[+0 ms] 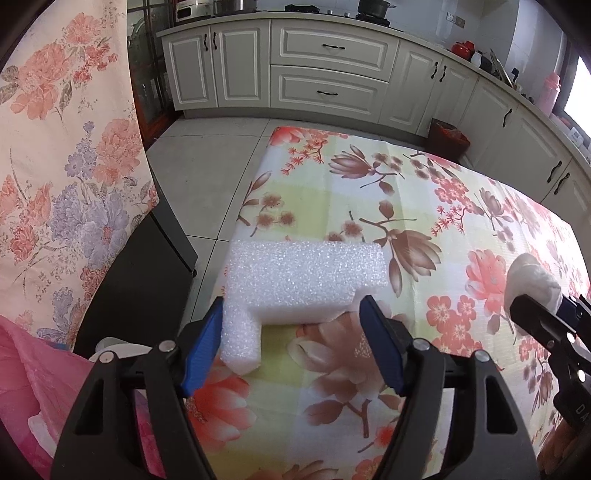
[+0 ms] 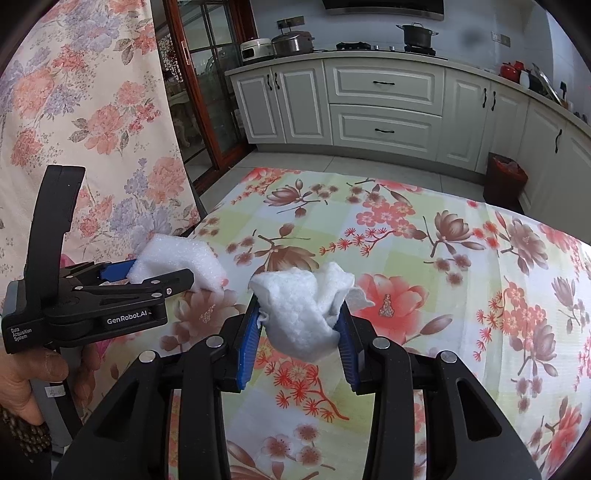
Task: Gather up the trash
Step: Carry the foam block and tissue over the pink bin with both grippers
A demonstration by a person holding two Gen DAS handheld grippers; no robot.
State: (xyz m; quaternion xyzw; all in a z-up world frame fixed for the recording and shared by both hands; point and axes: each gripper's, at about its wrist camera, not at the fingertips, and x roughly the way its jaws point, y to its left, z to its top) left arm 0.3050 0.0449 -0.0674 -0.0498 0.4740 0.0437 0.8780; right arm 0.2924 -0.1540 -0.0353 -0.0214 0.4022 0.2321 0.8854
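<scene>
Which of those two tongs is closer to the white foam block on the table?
The left. The left tongs straddle the foam block, their blue pads either side of its near end. The right tongs are off to its right, clamped on a crumpled tissue.

A glossy floral-print tablecloth (image 2: 424, 258) covers the worktop. Beyond it, cream panelled kitchen cabinets (image 2: 384, 107) line the wall, a dark lidded cooking pot (image 2: 416, 34) above them. A peach flowered curtain (image 1: 62, 155) hangs left of the cloth.

Tablecloth (image 1: 369, 221) beyond foam block (image 1: 303, 280) lies open (bare).
</scene>
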